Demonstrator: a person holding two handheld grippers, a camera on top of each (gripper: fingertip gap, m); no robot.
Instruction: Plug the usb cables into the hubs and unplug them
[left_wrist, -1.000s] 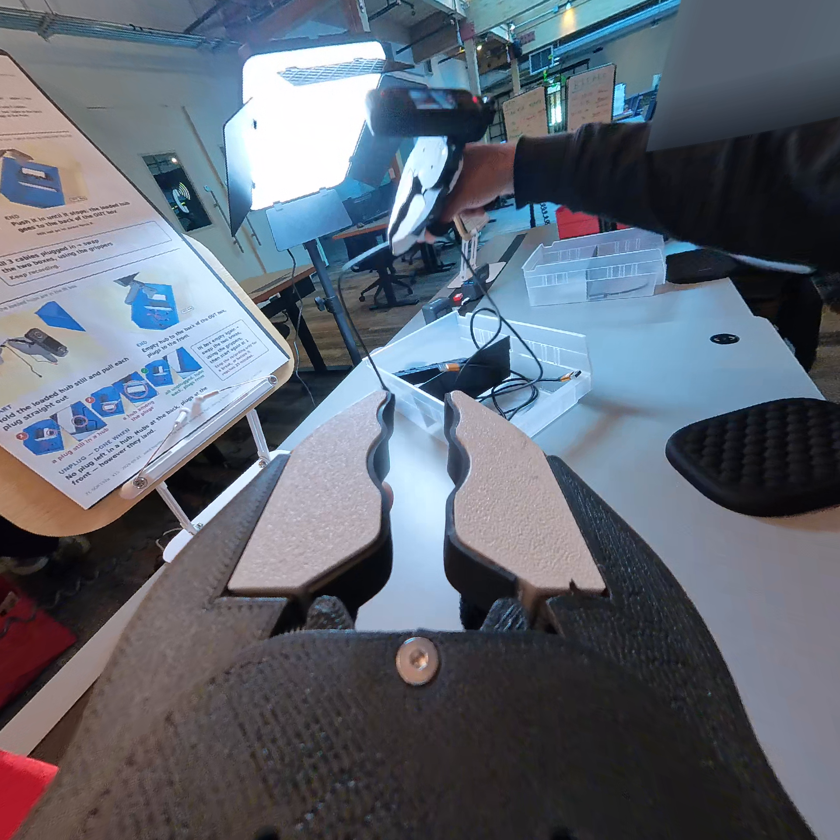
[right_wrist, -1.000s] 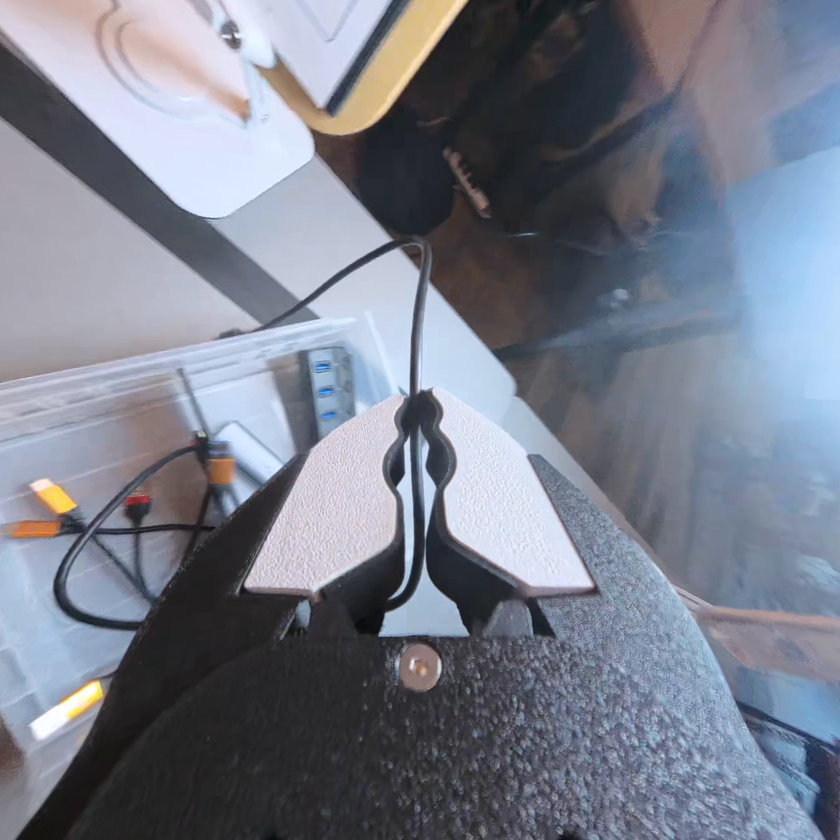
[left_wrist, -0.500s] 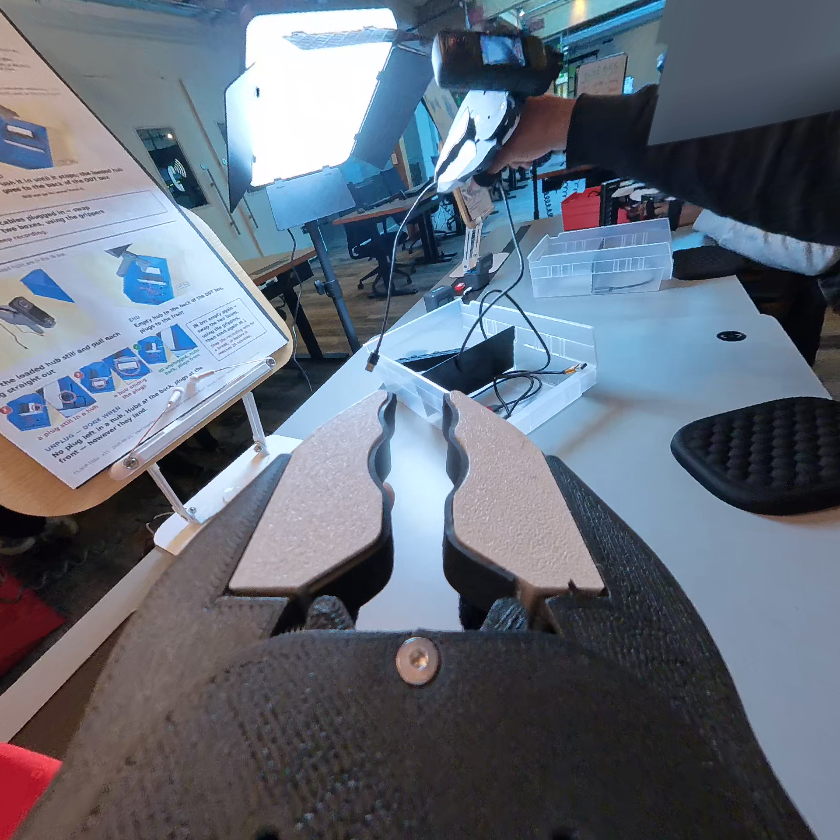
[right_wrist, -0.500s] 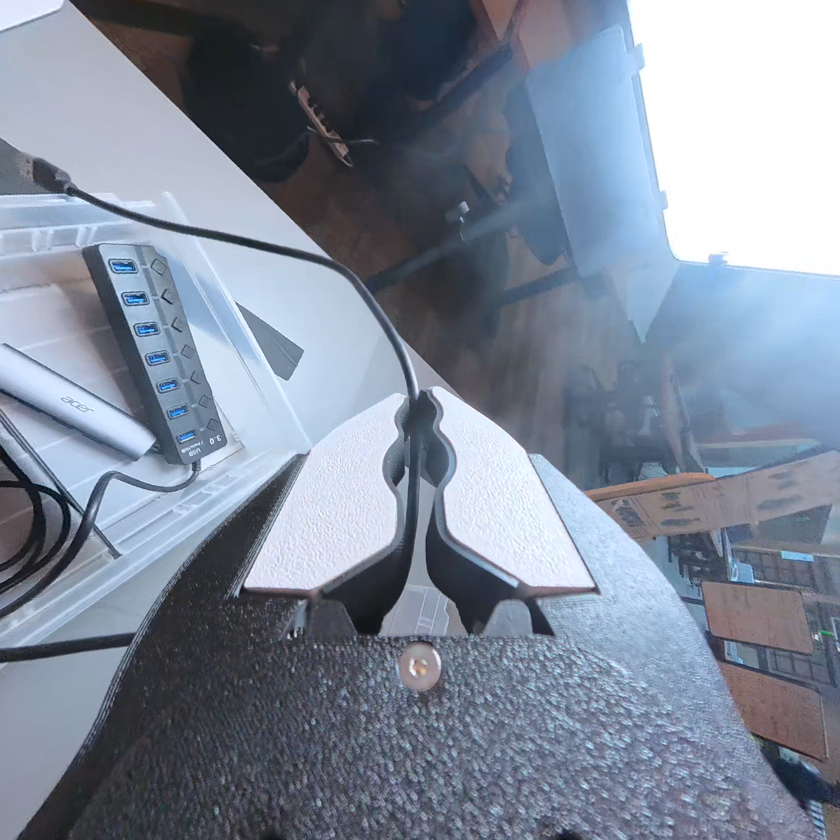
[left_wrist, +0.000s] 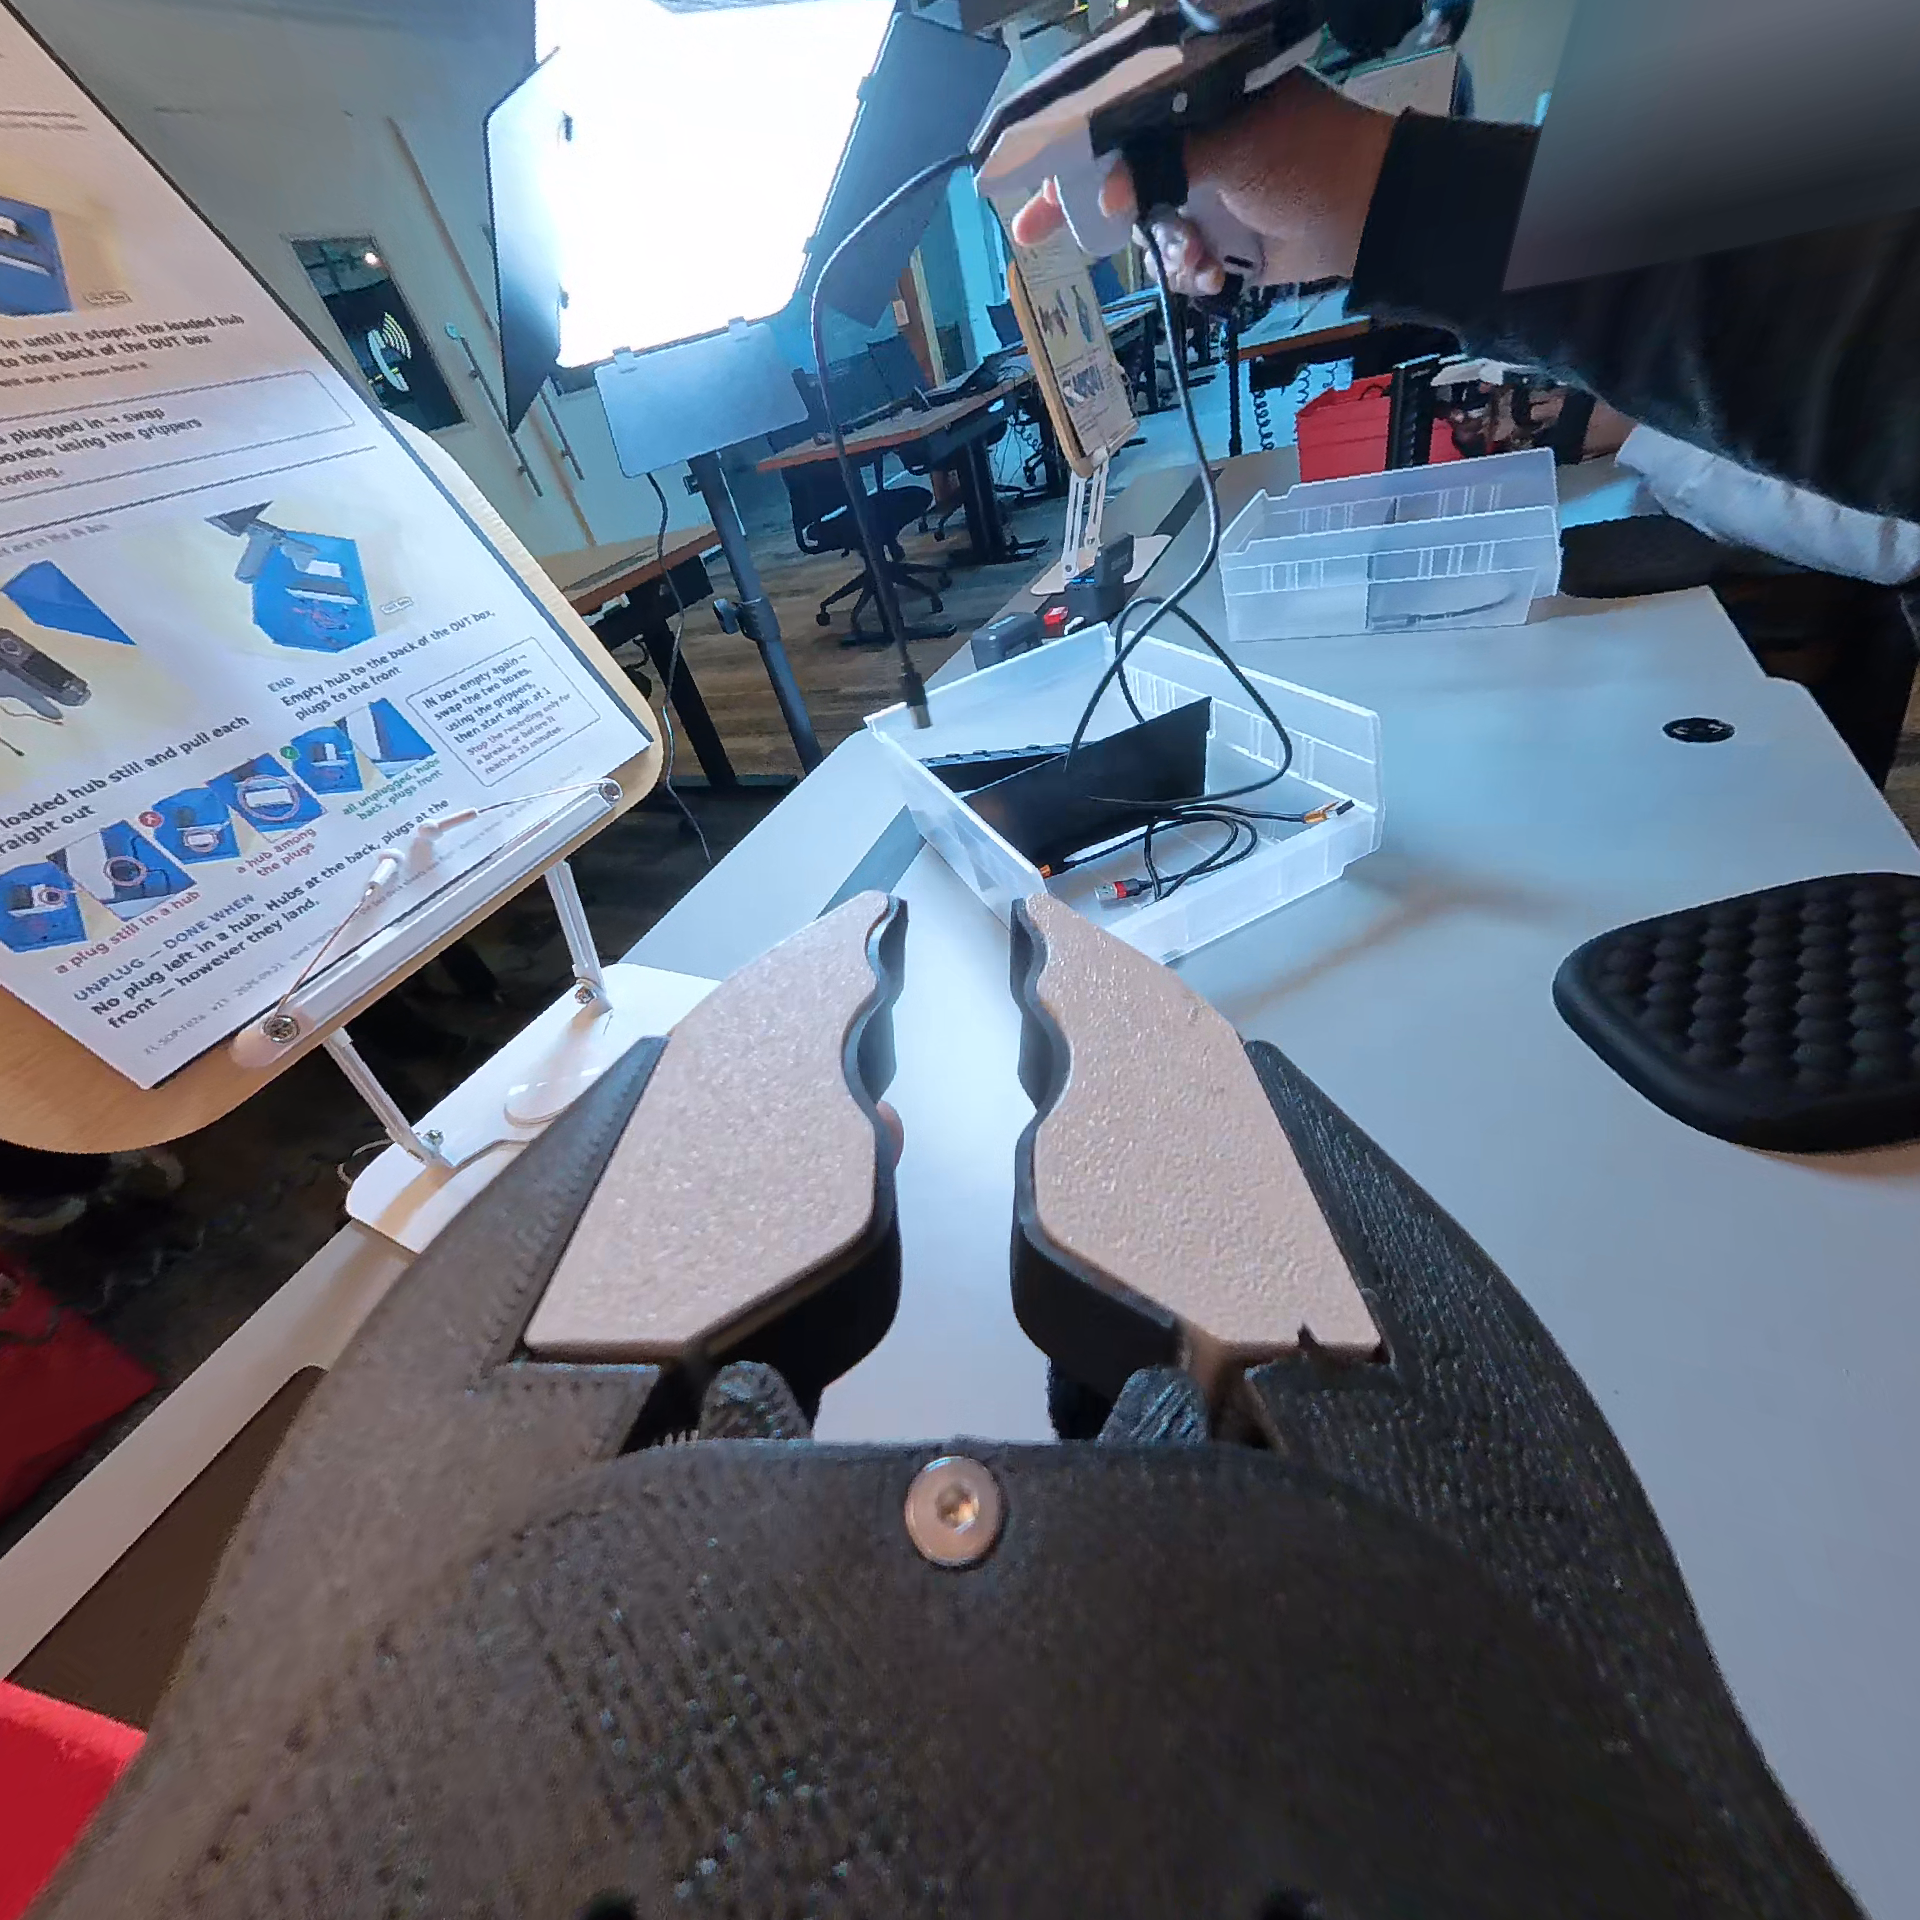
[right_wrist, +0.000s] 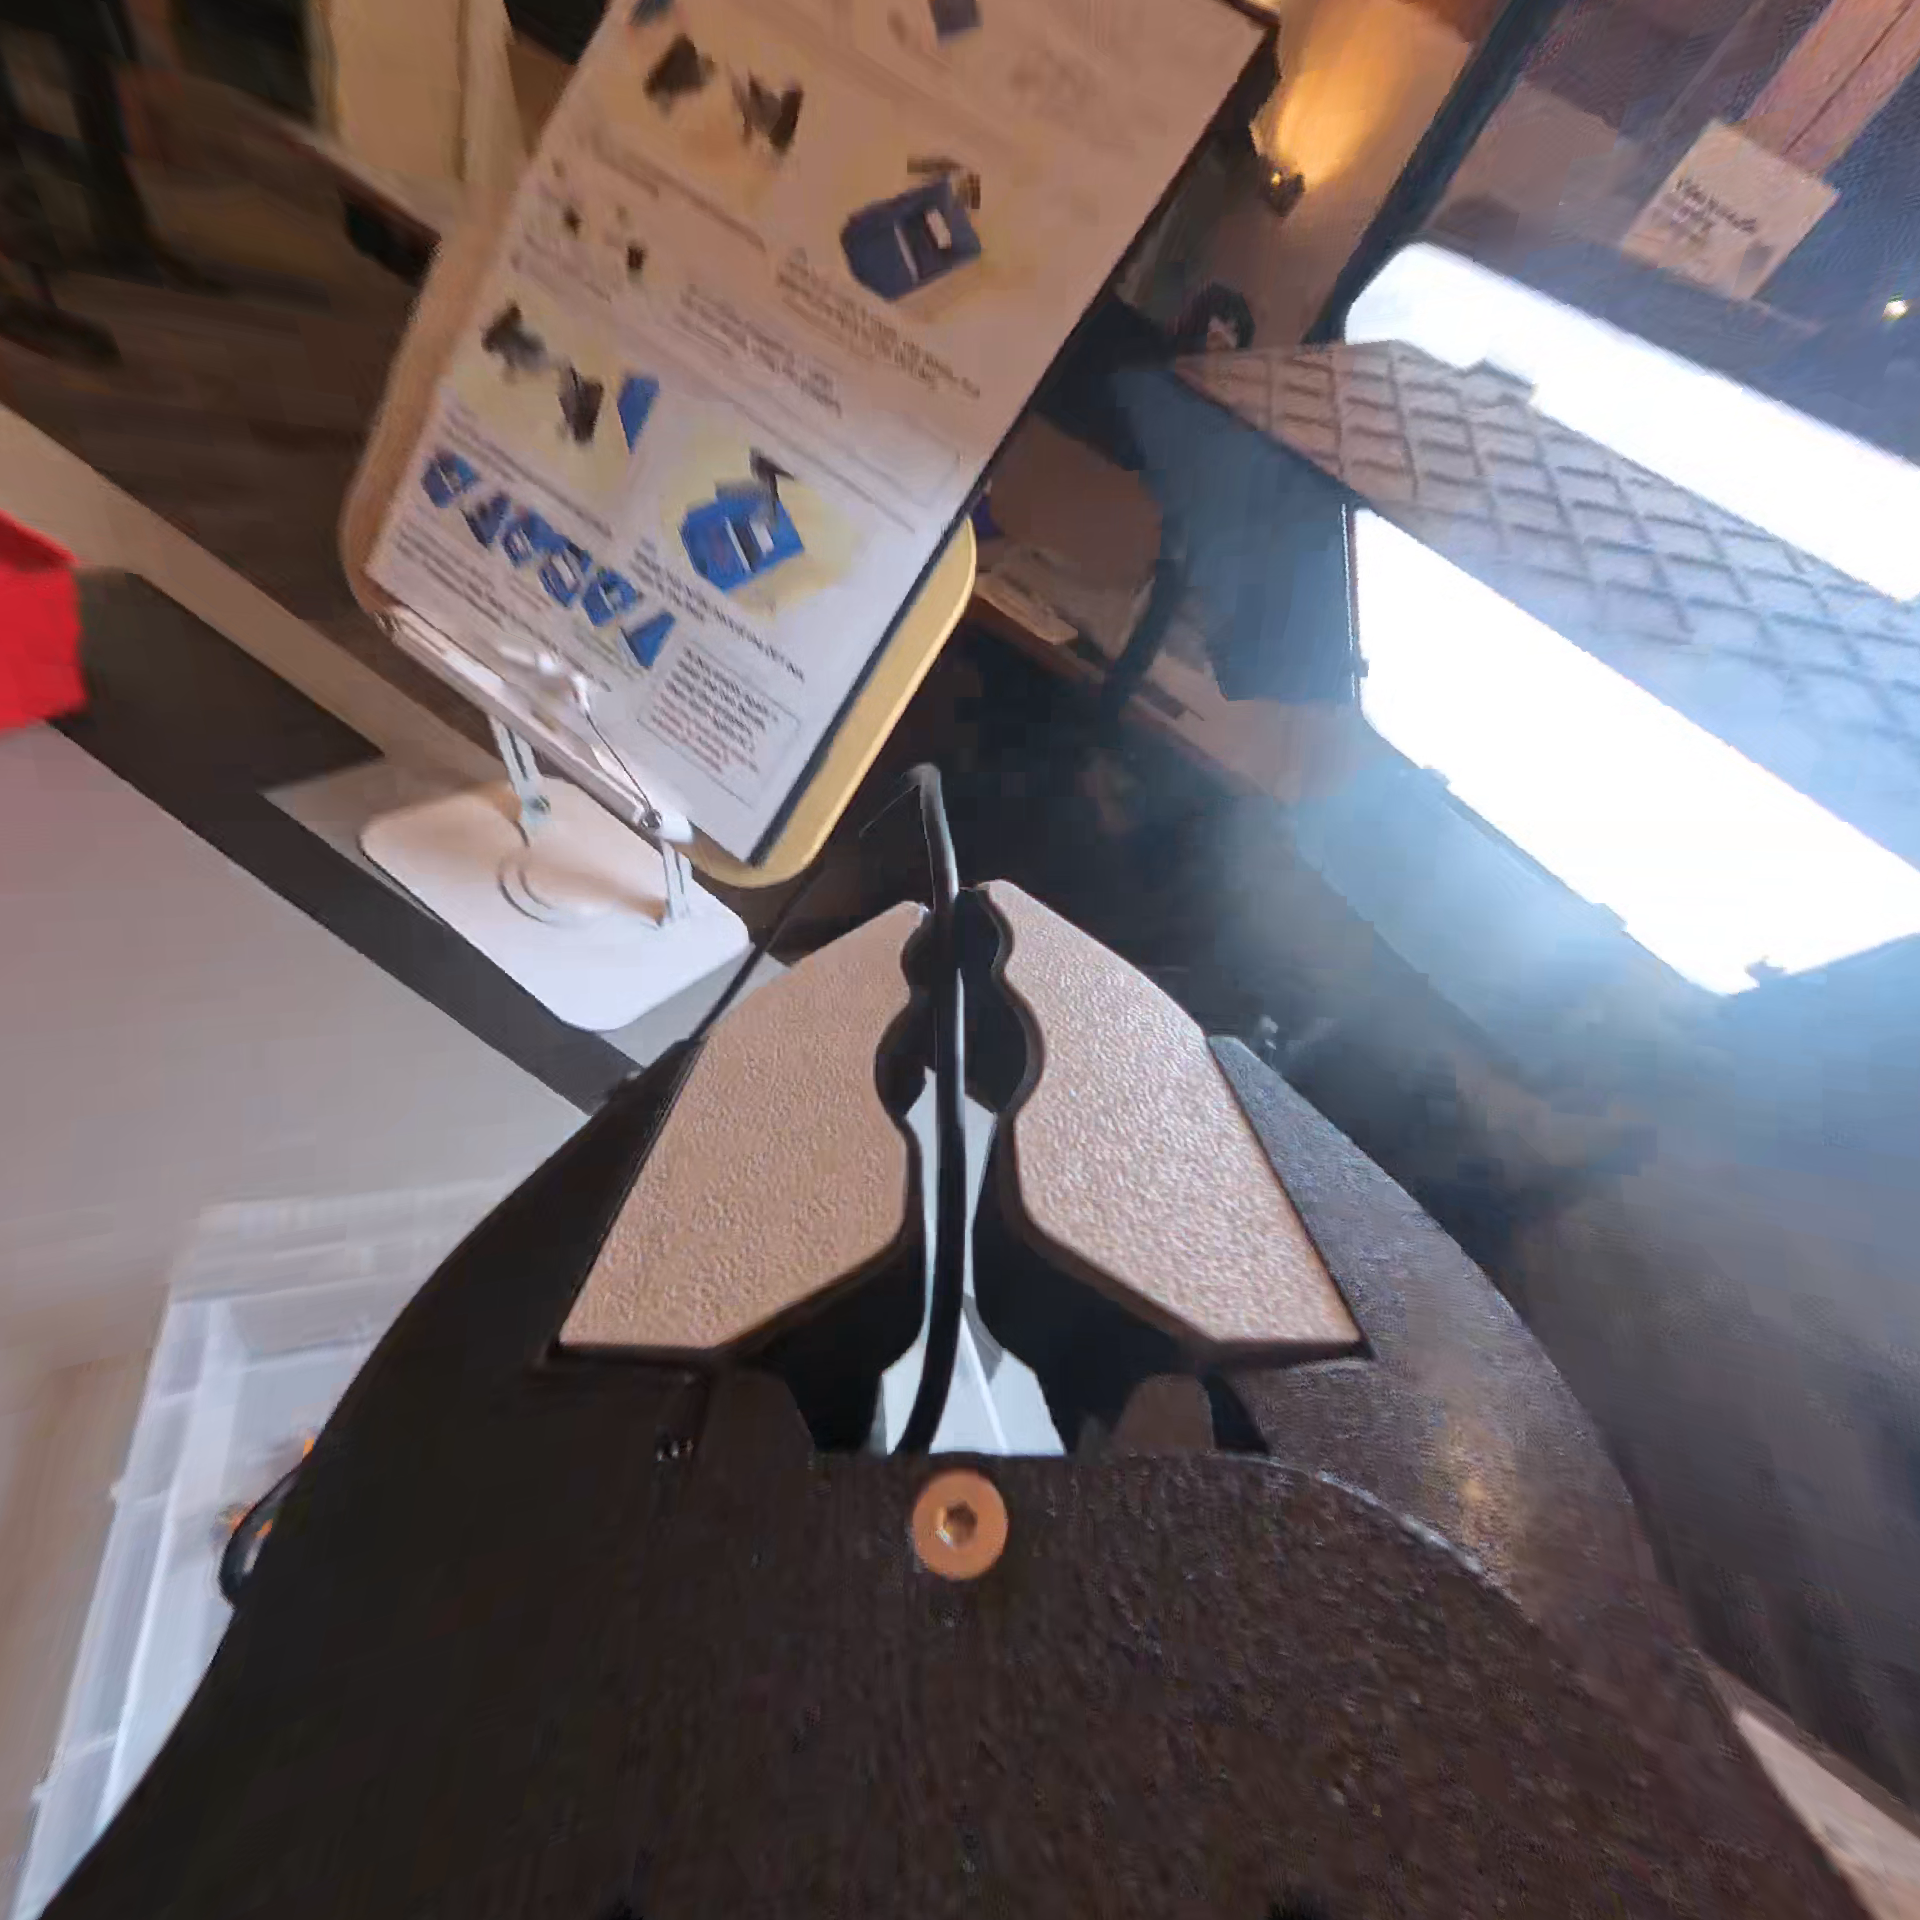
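My right gripper (right_wrist: 948, 902) is shut on a black USB cable (right_wrist: 943, 1091) that runs between its fingers. In the left wrist view the right gripper (left_wrist: 1081, 145) is held high above the table. The cable hangs from it, and its plug (left_wrist: 918, 713) dangles over the far left corner of a clear tray (left_wrist: 1340, 831). In the tray lie loose cables with orange and red plugs (left_wrist: 1174, 862), a black divider (left_wrist: 1122, 779) and a dark hub (left_wrist: 987, 758). My left gripper (left_wrist: 956, 920) is open and empty, low over the table in front of the tray.
An instruction sheet on a wooden stand (left_wrist: 260, 644) is at the left table edge; it also shows in the right wrist view (right_wrist: 727, 416). A second clear tray (left_wrist: 1392, 551) stands farther back. A black bumpy pad (left_wrist: 1766, 1008) lies at the right. There is about 40 cm between the tips of the two grippers.
My right gripper has risen higher with the cable, lifting its plug up over the tray corner, and its view has swung toward the instruction stand. My left gripper has hardly moved.
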